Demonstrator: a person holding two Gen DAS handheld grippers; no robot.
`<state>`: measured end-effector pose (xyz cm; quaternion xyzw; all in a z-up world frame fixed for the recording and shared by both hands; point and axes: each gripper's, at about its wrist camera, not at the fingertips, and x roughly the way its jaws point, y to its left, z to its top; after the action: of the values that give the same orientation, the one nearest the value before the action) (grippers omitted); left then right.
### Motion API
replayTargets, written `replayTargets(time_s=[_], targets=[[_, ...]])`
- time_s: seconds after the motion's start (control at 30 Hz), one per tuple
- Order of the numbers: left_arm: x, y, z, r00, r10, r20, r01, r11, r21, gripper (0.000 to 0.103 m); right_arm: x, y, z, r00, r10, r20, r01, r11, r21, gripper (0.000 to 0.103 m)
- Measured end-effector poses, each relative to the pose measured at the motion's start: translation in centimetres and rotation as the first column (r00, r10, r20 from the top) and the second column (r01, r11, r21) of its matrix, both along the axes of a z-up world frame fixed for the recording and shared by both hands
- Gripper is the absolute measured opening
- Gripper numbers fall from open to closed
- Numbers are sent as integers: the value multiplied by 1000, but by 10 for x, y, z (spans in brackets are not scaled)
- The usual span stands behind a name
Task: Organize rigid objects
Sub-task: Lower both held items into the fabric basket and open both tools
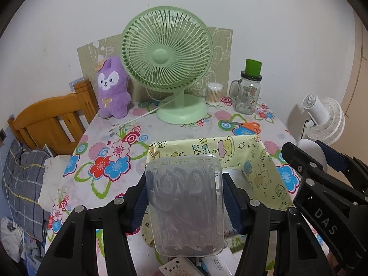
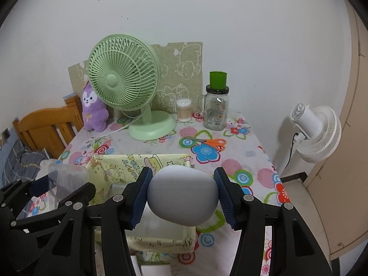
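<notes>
Carrying stock toward the yellow cartoon-print box [image 1: 257, 158] on the counter [image 1: 128, 138]: left gripper [image 1: 185, 203] pinches a clear plastic case [image 1: 186, 204] of thin looped items; right gripper [image 2: 182, 195] pinches a pale grey egg-shaped object [image 2: 182, 195]. Neither is yet deposited; both hang over the box. Legible: "DAS" on the right gripper's frame, "45W" on a white item [image 1: 217, 264] below.

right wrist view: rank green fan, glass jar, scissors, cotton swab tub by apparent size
1. green fan
2. glass jar
3. scissors and cotton swab tub: look about alike, not ranked.
All stand at the far end of the table, so nearness distorts little.
</notes>
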<state>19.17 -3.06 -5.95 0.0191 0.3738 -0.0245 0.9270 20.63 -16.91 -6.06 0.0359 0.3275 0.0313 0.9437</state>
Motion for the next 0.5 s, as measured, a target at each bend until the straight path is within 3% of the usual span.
replayTargets(time_s=[0.5], targets=[[28, -2, -31, 997, 10, -71, -9, 1000, 18, 61, 24, 13, -23, 998, 38, -56, -37, 999, 17, 59]])
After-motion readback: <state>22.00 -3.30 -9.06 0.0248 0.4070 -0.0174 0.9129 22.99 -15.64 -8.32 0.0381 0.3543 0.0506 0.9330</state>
